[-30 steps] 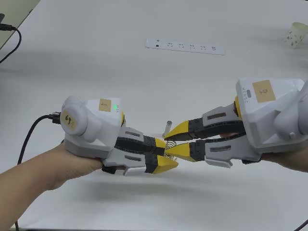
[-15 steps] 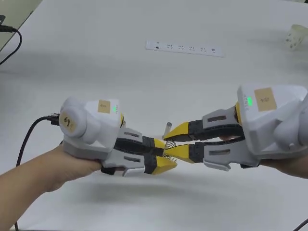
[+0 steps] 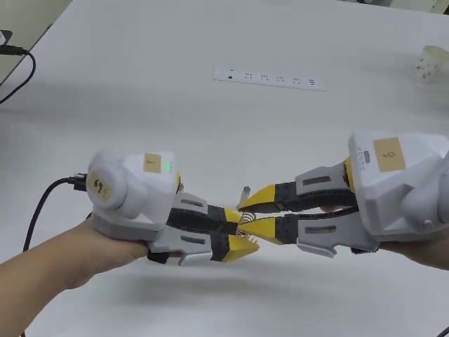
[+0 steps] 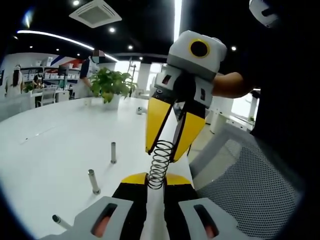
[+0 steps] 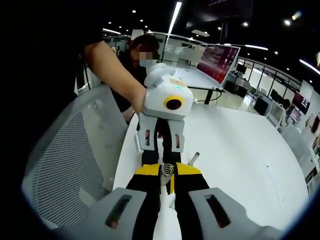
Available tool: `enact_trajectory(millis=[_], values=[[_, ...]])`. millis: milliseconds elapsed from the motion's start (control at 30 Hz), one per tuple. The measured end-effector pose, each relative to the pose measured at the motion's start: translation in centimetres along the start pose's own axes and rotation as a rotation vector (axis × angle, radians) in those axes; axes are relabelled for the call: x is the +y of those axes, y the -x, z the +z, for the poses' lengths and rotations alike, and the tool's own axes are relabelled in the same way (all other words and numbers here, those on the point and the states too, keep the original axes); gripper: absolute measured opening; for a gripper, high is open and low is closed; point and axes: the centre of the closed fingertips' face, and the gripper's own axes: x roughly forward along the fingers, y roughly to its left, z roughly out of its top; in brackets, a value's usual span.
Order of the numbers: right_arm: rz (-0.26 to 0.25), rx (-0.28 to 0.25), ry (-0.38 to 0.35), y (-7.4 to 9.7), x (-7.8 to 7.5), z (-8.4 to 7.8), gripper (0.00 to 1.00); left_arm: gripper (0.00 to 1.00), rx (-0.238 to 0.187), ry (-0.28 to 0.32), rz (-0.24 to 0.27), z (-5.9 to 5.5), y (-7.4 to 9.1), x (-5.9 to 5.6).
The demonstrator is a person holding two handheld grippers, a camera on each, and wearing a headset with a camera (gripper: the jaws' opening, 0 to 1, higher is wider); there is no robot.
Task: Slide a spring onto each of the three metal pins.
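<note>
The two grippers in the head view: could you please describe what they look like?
Both the left gripper and the right gripper have rounded white housings, grey-and-black jaw arms and pointed yellow tips. Each carries a tan square sticker on top. A small green light glows on the left one, and a black cable leaves its rear. The person's forearms are unsleeved.

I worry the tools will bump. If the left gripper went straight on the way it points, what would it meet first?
The right gripper: its yellow jaws sit straight ahead, around the far end of the spring that the left gripper holds.
</note>
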Motion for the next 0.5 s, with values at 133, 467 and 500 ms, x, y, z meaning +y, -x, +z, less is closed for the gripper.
enact_trajectory(millis=[133,467,500], values=[[0.002,0.008,0.004,0.05,-0.02,-0.04,0.07,0.04,0.006,-0.008,0.004,0.05,-0.06,0.0],[0.005,0.022,0.01,0.11,0.12,-0.18,0.07,0.15,0.004,-0.025,0.019,0.29,-0.23,0.02],[0.004,0.022,0.009,0.12,0.1,-0.16,0.07,0.16,0.005,-0.028,0.021,0.25,-0.21,0.03]])
